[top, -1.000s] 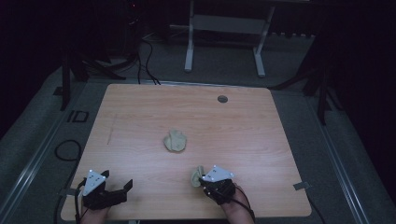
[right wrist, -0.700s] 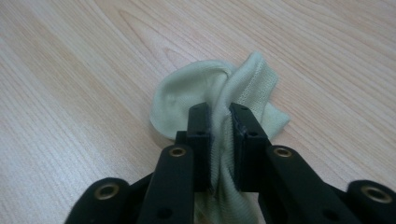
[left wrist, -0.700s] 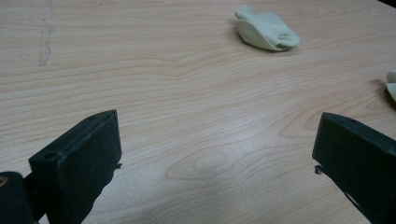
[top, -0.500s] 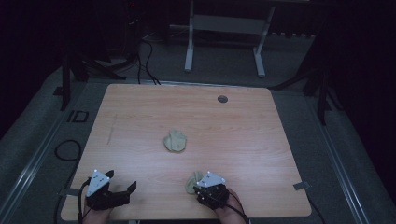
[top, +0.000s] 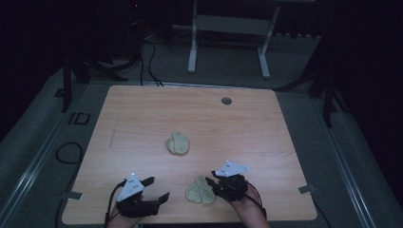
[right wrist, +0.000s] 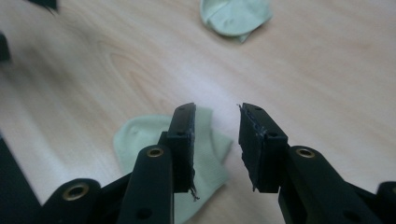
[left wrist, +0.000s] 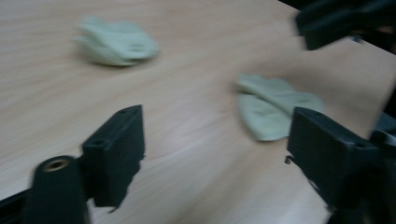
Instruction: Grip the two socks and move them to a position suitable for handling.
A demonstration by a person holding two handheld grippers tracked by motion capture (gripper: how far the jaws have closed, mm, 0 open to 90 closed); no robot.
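- Near sock (top: 200, 190) lies flat at the table's (top: 142, 109) front edge, just beside the right gripper (right wrist: 215, 140), whose jaws have just been closing but hold nothing
- Left gripper (top: 154, 189), empty, jaws apart and narrowing, faces that sock
- Second sock (top: 178, 143) waits mid-table

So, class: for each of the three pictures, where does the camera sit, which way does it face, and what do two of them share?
High view: above the near edge, looking forward and down on the table; both hands show.
Left gripper view: rides the left gripper, its jaws apart; faces both socks.
Right gripper view: rides the right gripper, open over the near sock.
Shared: the far sock shows in all three.
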